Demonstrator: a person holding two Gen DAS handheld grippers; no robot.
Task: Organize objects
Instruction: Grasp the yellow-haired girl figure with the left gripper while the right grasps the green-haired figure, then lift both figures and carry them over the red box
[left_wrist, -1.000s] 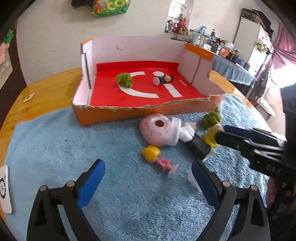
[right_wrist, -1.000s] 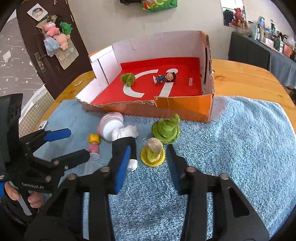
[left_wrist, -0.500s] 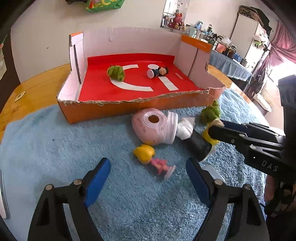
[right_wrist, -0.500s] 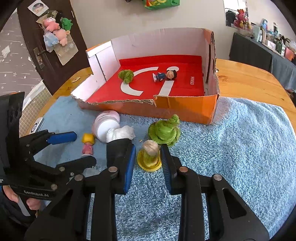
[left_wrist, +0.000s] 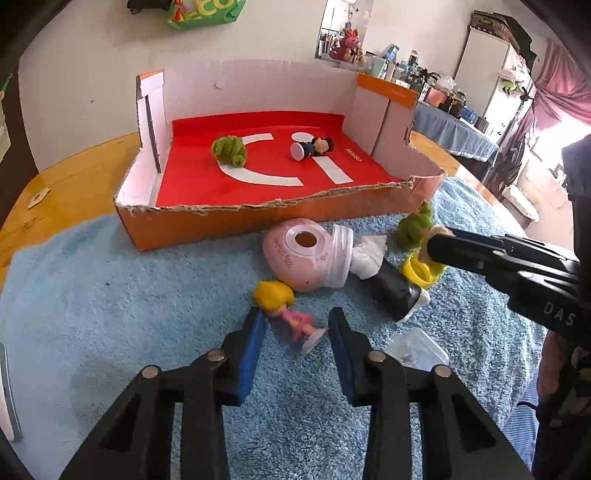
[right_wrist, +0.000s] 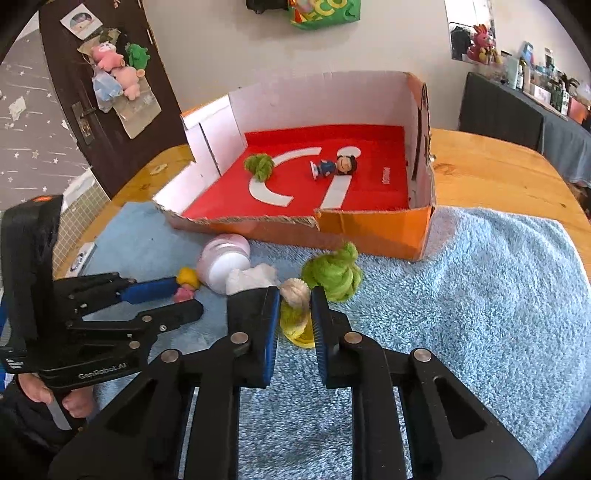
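Both tongs are down on the blue towel (right_wrist: 480, 295) that covers the wooden worktop (right_wrist: 491, 166), each around its own toy. The left tongs (left_wrist: 295, 325) have just been closing on the yellow-haired doll in pink (left_wrist: 286, 310). It lies on its side between the blue pads with its long axis running from the head, just beyond the left tip, back and rightward to the round base near the right pad. The doll is blurred, and I cannot tell whether the pads press it yet; a sliver of towel seems to show on either side.

The right tongs (right_wrist: 293, 317) have just clenched on the small cream-topped figure with a yellow base (right_wrist: 295, 314), which stands roughly upright between the pads, straight ahead of the tips. A green yarn toy (right_wrist: 332, 275) sits just beyond and right of these tips, and a pink jar (right_wrist: 223, 260) with white tissue (right_wrist: 251, 277) lies beyond and left of them.

The orange cardboard tray (right_wrist: 373, 232) lies straight ahead of both tongs, beyond the clutter, already holding another green yarn toy (right_wrist: 260, 166) and a dark-haired doll in blue (right_wrist: 334, 166). The coming move likely turns on lifting each toy over the tray's torn front wall. The right tongs look the more securely set and are slightly nearer that wall.
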